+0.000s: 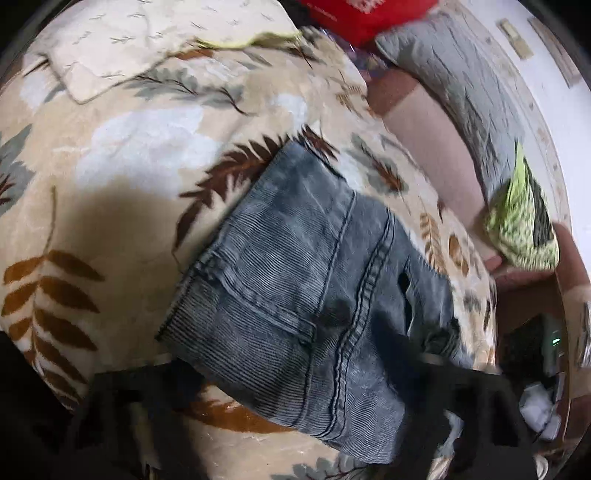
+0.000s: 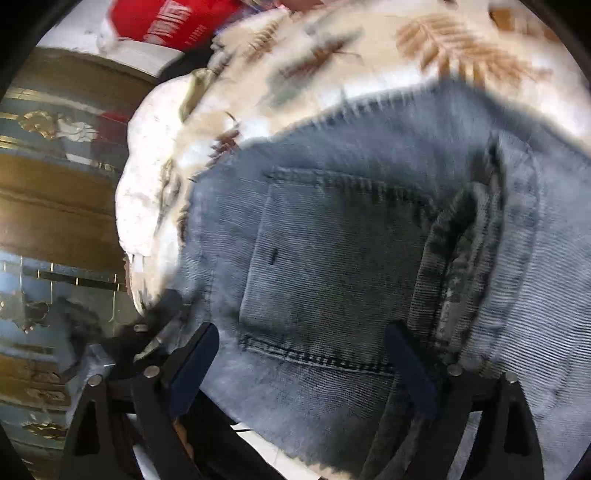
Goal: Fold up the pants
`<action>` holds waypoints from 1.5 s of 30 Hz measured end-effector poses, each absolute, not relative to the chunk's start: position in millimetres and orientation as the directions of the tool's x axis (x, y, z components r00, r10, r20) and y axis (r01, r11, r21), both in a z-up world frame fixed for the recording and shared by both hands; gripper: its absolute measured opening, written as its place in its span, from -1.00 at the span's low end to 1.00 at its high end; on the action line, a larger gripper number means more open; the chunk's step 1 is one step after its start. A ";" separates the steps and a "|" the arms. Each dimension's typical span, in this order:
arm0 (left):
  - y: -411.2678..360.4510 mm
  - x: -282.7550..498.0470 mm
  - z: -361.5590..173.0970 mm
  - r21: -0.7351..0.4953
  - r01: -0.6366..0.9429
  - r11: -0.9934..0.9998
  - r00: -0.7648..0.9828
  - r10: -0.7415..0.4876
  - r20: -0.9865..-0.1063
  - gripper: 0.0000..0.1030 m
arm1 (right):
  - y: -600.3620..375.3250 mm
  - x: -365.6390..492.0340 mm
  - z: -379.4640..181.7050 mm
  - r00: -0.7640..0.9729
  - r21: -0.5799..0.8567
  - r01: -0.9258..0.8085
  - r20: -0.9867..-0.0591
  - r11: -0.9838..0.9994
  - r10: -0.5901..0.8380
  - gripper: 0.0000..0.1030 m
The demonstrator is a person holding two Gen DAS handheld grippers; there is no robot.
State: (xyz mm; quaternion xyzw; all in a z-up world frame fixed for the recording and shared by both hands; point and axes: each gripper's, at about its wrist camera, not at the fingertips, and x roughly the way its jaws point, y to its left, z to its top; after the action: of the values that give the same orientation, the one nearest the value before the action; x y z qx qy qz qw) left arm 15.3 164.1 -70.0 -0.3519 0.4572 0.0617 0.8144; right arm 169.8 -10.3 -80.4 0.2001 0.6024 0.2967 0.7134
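Honestly, the biggest thing in view is the bed, covered by a plush leaf-print blanket, soft and springy, so nothing laid on it can be pressed very flat. A grey pillow and a red box are seen at the far side, and a wooden cabinet with gilt trim beside the bed.

The pants, grey-blue denim, are spread on the blanket near its edge, seat pocket up. They can be judged fairly heavy, limp but thick at the seams, not slippery; the waistband or a stitched seam would be the best hold.

The right claw is seen spread wide over the denim, nothing pinched. The left claw is blurred and dark, so its state can't be told.
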 end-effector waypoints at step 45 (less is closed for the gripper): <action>-129.7 -7.3 52.5 -0.187 0.451 0.873 0.551 -0.437 -0.710 0.46 | -364.2 35.0 -52.3 0.740 0.878 0.072 -0.365 0.473 0.565 0.93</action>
State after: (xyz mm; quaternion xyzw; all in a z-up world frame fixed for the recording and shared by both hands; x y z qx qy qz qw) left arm -7.3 -129.7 52.5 0.0086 0.4009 -0.2523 0.8806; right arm 35.0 -364.2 -52.3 0.4895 0.3255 0.1553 0.7940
